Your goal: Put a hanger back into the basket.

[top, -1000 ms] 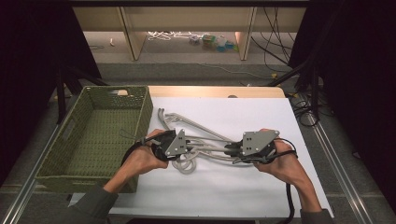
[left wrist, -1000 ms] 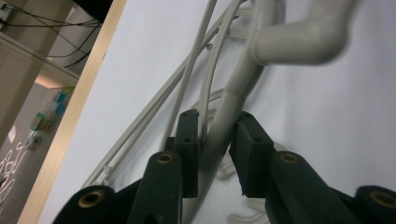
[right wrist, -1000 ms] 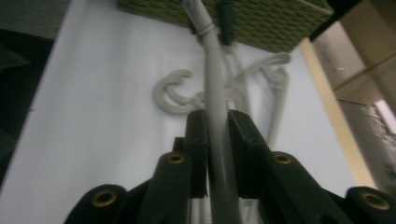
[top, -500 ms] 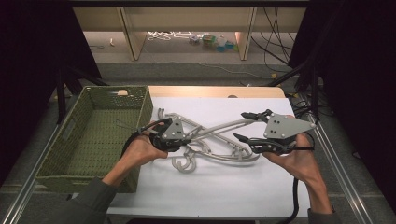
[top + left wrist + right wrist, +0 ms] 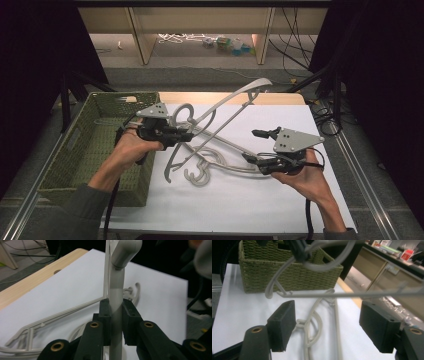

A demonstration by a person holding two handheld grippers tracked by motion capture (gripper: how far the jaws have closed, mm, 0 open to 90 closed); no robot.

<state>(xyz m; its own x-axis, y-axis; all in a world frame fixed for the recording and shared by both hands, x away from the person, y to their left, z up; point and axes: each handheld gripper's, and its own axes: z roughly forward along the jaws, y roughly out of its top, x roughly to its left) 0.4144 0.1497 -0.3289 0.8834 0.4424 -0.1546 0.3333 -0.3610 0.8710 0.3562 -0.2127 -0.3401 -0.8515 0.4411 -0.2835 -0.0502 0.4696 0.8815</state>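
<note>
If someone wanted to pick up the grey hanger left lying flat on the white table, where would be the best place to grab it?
Probably the neck just below the hook of the flat hanger, coming straight down from above. That stem is thick and round, so jaws can close across it. The left gripper holds the lifted hanger the same way, shut on its neck. The right gripper is open beside the flat one.

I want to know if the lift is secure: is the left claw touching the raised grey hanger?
Touching. In the left gripper view, the left claw has both pads pressed on the raised hanger.
</note>
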